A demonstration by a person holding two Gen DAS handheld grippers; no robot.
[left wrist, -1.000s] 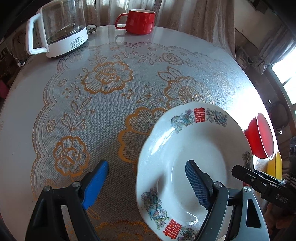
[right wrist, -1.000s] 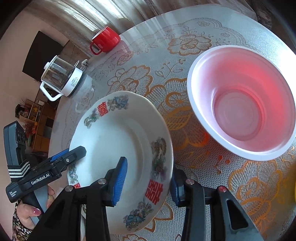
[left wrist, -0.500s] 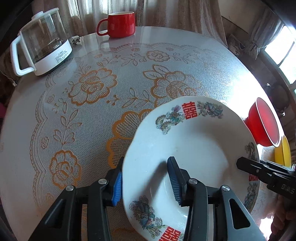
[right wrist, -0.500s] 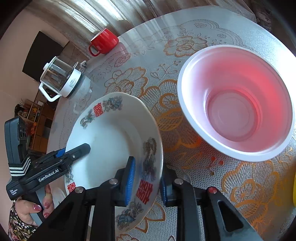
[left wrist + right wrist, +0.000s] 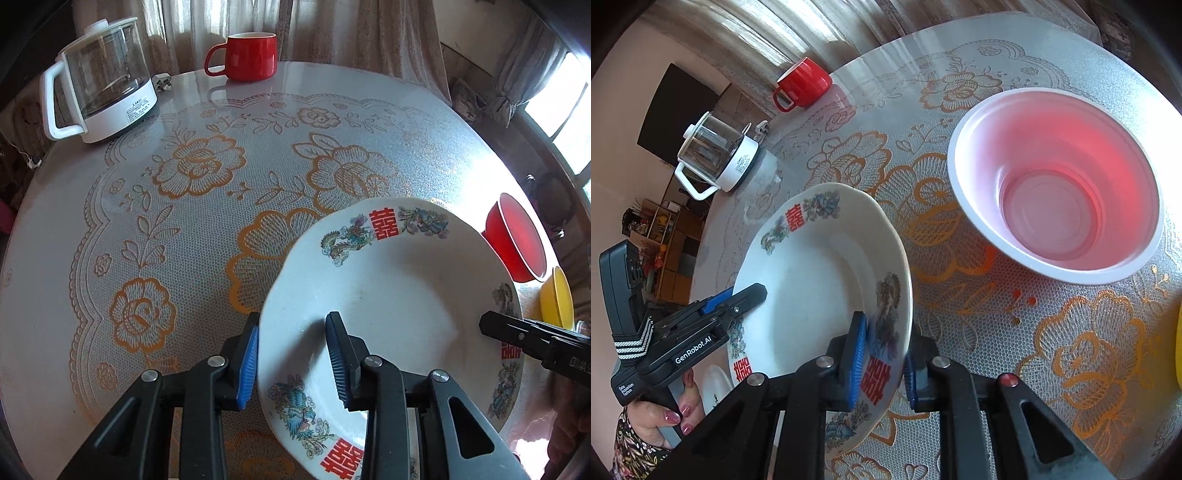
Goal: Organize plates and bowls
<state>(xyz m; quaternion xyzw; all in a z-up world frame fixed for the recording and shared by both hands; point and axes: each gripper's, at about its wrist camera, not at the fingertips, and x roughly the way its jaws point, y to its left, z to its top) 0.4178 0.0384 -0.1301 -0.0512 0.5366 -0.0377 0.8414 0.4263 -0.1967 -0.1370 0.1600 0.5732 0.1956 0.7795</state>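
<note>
You hold the plate [image 5: 388,295] between both grippers: your left gripper [image 5: 291,363] and right gripper [image 5: 884,354] have just been closing, each now clamped on opposite rims, so it balances tilted above the desk [image 5: 184,229], ready for stacking.

Glossy ceramic plate [image 5: 399,295], lace-patterned tablecloth [image 5: 184,206], glass kettle [image 5: 103,74]
</note>
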